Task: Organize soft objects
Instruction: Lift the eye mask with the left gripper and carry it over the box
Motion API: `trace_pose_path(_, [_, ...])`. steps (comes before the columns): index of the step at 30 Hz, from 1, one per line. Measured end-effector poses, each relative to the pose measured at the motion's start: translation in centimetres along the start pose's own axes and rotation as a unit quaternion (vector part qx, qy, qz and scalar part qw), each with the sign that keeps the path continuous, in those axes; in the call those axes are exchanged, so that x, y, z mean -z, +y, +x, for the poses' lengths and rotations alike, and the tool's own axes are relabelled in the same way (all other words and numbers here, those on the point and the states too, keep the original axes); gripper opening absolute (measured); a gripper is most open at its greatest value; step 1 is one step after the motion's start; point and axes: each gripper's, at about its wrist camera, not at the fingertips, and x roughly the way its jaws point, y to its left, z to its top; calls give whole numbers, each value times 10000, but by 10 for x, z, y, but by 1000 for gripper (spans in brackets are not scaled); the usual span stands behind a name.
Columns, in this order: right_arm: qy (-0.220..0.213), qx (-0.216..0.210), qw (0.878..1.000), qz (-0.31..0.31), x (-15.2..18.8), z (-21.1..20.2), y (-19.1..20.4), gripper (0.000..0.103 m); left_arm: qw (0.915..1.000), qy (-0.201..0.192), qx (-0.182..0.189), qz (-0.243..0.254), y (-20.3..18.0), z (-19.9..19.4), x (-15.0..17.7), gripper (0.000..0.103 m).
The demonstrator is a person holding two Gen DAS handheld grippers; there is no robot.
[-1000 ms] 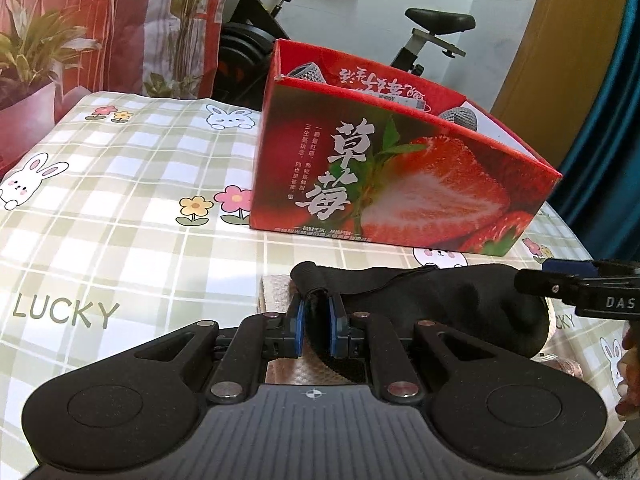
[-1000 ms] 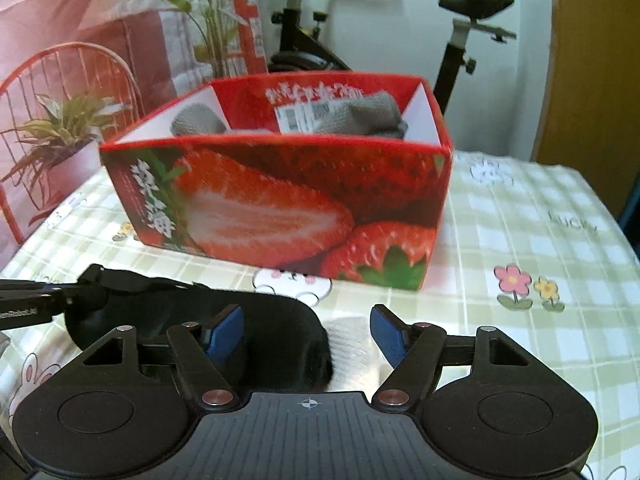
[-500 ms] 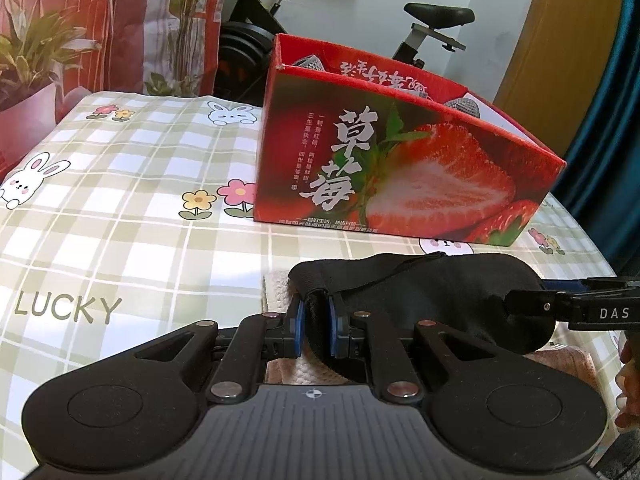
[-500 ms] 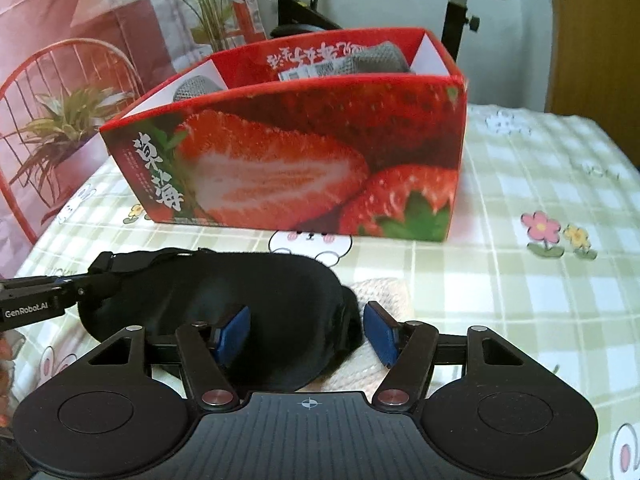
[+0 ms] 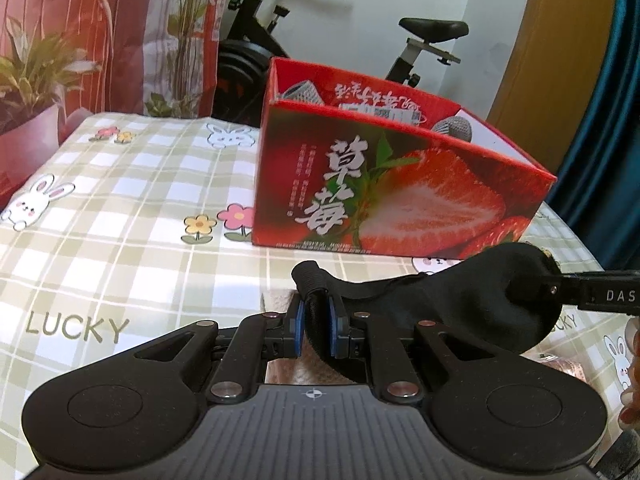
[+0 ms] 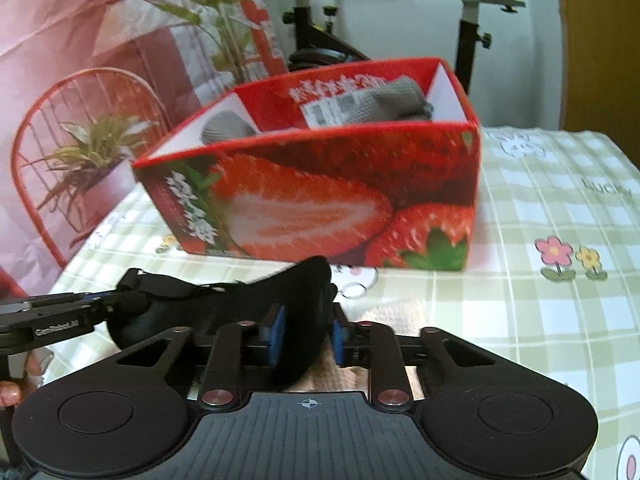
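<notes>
A black sleep mask (image 5: 460, 300) hangs stretched between both grippers just above the table. My left gripper (image 5: 316, 320) is shut on its left end. My right gripper (image 6: 306, 334) is shut on its right end (image 6: 304, 320); it also shows in the left wrist view (image 5: 556, 288). A red strawberry-print box (image 5: 400, 192) stands just beyond the mask, open on top, with grey knit items (image 6: 384, 104) inside. A beige towel (image 6: 392, 316) lies on the table under the mask.
The table has a green checked cloth (image 5: 120, 208) with bunnies and flowers. A potted plant (image 5: 36, 92), a red wire chair (image 6: 84, 128) and an exercise bike (image 5: 320, 20) stand behind the table. A pinkish item (image 5: 564, 368) lies at the right.
My right gripper has closed on the mask's right end. Both grippers have lifted the mask off the towel, and the views have risen so the box's inside shows.
</notes>
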Motion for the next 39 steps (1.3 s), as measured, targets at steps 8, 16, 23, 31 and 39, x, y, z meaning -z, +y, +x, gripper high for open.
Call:
trace_pose_path(8, [-154, -193, 9995, -182, 3, -10, 14, 11, 9999, -70, -63, -37, 1, -11, 7, 13])
trace_pose_path(16, [-175, -110, 9998, 30, 12, -11, 10, 11, 9999, -99, -36, -72, 2, -14, 9, 13])
trace_pose_path(23, [-559, -262, 9980, -161, -14, -28, 13, 10, 9976, -686, 25, 85, -4, -33, -22, 13])
trace_pose_path(31, [-1216, -262, 9910, -498, -88, -44, 13, 10, 9873, -1514, 35, 479, -21, -43, -98, 12])
trace_pose_path(39, [-1432, 255, 9865, -747, -138, -12, 9, 10, 9814, -1636, -275, 970, -45, 1, -147, 12])
